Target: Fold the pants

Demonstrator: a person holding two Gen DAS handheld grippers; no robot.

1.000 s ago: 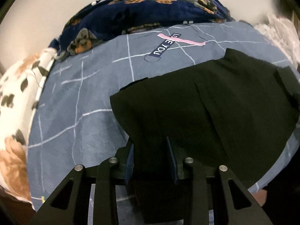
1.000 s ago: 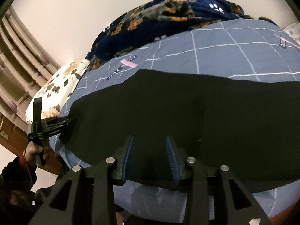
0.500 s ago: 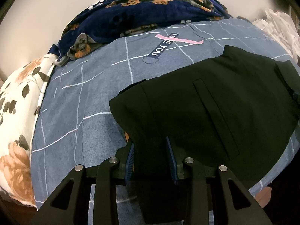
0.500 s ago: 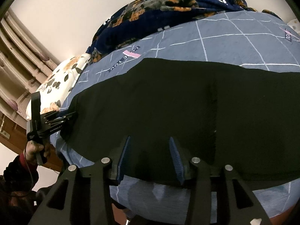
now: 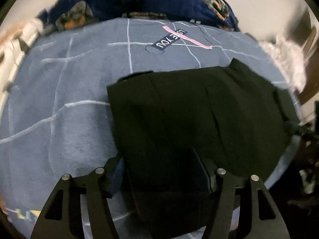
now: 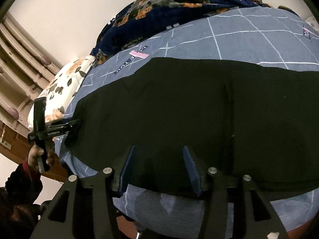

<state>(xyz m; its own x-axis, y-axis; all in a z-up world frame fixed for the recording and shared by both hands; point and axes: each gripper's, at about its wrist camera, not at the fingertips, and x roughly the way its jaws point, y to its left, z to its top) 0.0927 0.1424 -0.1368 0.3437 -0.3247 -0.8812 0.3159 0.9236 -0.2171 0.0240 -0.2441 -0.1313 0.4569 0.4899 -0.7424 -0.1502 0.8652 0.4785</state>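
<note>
Black pants (image 5: 199, 115) lie spread flat on a blue-grey checked bedsheet (image 5: 59, 109). My left gripper (image 5: 161, 159) is open wide at the pants' near left end, and the cloth lies between its fingers. The right wrist view shows the pants (image 6: 199, 109) lengthwise across the bed. My right gripper (image 6: 159, 159) is open at their near edge, with the hem between its fingers. The left gripper also shows in that view (image 6: 73, 124), at the far left corner of the pants, held by a hand.
A navy floral blanket (image 5: 139, 2) is bunched at the back against the white wall. A white floral pillow (image 6: 59, 87) lies at the bed's left end. A white cloth pile (image 5: 285, 59) sits at the right. Curtains (image 6: 18, 63) hang left.
Both grippers have opened wider over the pants' edge. The left wrist view has swung left and is blurred by motion. The pants lie flatter on the sheet.
</note>
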